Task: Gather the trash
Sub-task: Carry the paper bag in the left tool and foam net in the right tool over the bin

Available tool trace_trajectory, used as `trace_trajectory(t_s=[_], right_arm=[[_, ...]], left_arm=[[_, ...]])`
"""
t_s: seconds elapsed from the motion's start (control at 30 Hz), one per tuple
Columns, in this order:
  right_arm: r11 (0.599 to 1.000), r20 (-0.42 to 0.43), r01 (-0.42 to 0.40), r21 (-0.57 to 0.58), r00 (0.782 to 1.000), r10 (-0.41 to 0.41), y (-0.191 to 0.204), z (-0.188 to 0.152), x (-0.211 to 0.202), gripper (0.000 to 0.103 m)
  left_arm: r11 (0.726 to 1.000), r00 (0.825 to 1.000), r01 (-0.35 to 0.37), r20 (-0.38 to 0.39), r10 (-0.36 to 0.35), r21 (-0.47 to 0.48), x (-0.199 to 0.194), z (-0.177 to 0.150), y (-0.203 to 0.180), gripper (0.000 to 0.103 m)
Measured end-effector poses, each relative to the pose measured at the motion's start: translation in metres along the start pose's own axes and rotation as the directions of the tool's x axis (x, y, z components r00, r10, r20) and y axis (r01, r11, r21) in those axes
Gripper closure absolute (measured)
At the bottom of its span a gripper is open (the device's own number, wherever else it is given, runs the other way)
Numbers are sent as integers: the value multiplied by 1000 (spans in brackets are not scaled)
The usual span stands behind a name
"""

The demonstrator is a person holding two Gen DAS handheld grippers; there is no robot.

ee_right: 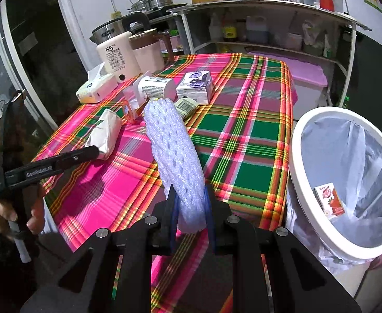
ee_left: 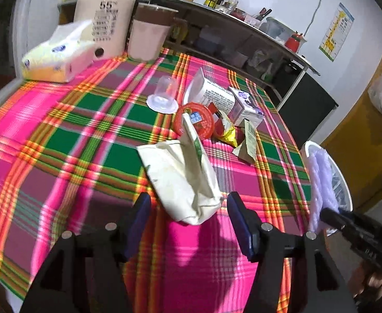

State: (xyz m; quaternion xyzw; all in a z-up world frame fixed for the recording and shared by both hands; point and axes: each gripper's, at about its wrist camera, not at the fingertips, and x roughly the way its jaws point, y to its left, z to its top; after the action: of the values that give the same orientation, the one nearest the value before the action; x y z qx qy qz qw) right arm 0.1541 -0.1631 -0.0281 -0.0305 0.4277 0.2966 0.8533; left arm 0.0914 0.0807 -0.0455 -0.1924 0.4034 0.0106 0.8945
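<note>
My right gripper [ee_right: 191, 203] is shut on a white foam fruit net [ee_right: 176, 154], held above the plaid table near its right edge; the net also shows in the left wrist view [ee_left: 321, 182]. My left gripper [ee_left: 188, 206] is open, its fingers either side of the near end of a crumpled white paper bag [ee_left: 180, 177], seen too in the right wrist view [ee_right: 105, 133]. Behind lie a red lid [ee_left: 195, 121], a yellow wrapper [ee_left: 227, 130], a clear plastic cup [ee_left: 163, 96], a white carton [ee_left: 211, 92] and a purple carton [ee_left: 245, 104].
A white bin [ee_right: 297, 161] with a clear liner stands right of the table, holding a small red drink carton [ee_right: 330, 200]. A tissue pack [ee_left: 58, 57], a kettle [ee_left: 105, 26] and a pink jug [ee_left: 149, 34] stand at the table's back. Shelves are behind.
</note>
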Motion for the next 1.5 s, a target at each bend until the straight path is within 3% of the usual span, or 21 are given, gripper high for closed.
trace_trajectory(t_s=[0.1,0.17,0.27,0.3,0.63,1.0,1.5], right_arm=[[1000,-2,0,9,1000,0,-1,0,0,84],[1000,-2,1,12,1000,-1,-1,0,0,84],[1000,0,0,18,1000,0,-2,-1,-1,84],[1000,0,0,19,1000,0,-3,-1,-1,84],[999,18,2,40,1000,-2,-8,-3,-6,84],[997,56,31,76,998,-35,-15,-4,-24,84],[974,110,127,188,983,-149,-63,-14,-61,84]], left_arm=[[1000,1000,13,0,-13,-3,5,2,-6,43],[1000,1000,9,8,-9,16,7,4,-11,52],[999,1000,-4,14,4,37,9,4,-17,56],[999,1000,-5,15,4,43,10,3,-19,63],[995,999,-12,46,7,104,-3,-2,-31,64],[981,996,49,63,-62,188,-18,-3,-68,64],[931,986,150,15,-164,334,-1,-1,-141,64]])
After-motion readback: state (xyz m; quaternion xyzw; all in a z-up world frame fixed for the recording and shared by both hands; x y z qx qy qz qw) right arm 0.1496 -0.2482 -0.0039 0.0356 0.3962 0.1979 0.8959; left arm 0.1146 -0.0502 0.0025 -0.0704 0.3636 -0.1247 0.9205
